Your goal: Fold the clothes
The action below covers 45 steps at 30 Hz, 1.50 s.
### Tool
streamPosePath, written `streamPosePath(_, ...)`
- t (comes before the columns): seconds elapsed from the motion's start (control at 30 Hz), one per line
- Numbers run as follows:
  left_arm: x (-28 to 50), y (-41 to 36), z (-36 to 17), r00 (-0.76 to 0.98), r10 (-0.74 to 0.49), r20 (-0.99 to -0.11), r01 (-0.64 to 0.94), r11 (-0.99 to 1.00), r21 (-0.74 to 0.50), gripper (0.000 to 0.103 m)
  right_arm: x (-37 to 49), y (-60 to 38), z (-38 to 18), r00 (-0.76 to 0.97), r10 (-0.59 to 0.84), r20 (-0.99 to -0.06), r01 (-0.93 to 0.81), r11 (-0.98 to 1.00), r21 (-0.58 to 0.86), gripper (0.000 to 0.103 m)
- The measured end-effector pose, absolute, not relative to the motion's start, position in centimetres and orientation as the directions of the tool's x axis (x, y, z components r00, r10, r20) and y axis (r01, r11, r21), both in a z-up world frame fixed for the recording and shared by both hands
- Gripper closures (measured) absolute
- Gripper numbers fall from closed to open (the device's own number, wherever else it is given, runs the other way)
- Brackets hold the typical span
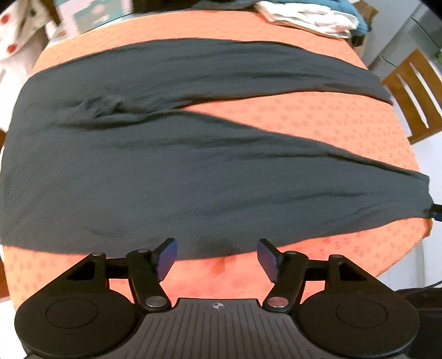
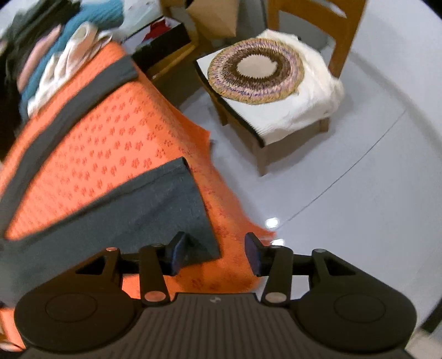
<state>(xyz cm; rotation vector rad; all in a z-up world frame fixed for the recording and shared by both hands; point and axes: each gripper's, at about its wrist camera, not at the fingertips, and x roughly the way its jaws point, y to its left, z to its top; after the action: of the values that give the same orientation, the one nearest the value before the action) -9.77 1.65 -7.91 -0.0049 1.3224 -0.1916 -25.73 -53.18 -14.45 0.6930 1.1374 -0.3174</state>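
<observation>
Dark grey trousers (image 1: 171, 176) lie spread flat on the orange patterned tablecloth (image 1: 317, 121), waist to the left, the two legs running right and splaying apart. My left gripper (image 1: 216, 258) is open and empty, just above the near edge of the trousers. In the right wrist view the near leg's hem (image 2: 176, 198) lies at the table's right edge, and the far leg (image 2: 83, 96) runs across behind it. My right gripper (image 2: 215, 255) is open and empty over the hem's near corner, its left finger (image 2: 176, 252) above the cloth.
A pile of folded clothes (image 1: 309, 13) sits at the table's far side, also seen in the right wrist view (image 2: 58, 60). A wooden chair (image 2: 276, 82) with a round woven mat and a white cloth stands right of the table. The tablecloth (image 2: 226, 198) hangs over the edge.
</observation>
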Motion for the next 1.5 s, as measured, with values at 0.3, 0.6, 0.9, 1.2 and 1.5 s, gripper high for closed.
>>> streamPosePath(0.3, -7.8, -4.3, -6.1, 0.235, -0.232, -0.944, 0.148, 0.968, -0.201, 0.03, -24.6, -52.4, -13.7, 0.449, 0.11, -0.886, 0.487, 0.801, 0.347, 0.101)
streamPosePath(0.6, -5.4, -12.7, -6.1, 0.159, -0.37, -0.915, 0.243, 0.913, -0.327, 0.027, -22.8, -48.0, -10.0, 0.48, 0.165, -0.862, 0.329, 0.876, 0.351, 0.101)
streamPosePath(0.9, -2.9, -20.9, -7.8, 0.045, -0.521, -0.853, 0.321, 0.816, -0.481, 0.025, -21.1, -42.0, -8.6, 0.487, 0.236, -0.841, 0.169, 0.919, 0.355, 0.101)
streamPosePath(1.2, -2.5, -25.0, -11.0, -0.06, -0.61, -0.79, 0.25, 0.757, -0.604, 0.025, -21.0, -40.0, -7.9, 0.486, 0.268, -0.832, 0.095, 0.93, 0.355, 0.1)
streamPosePath(1.5, -3.1, -25.4, -11.9, -0.047, -0.608, -0.792, 0.261, 0.758, -0.598, 0.098, -21.3, -38.5, -7.4, 0.462, 0.306, -0.832, 0.024, 0.934, 0.357, 0.1)
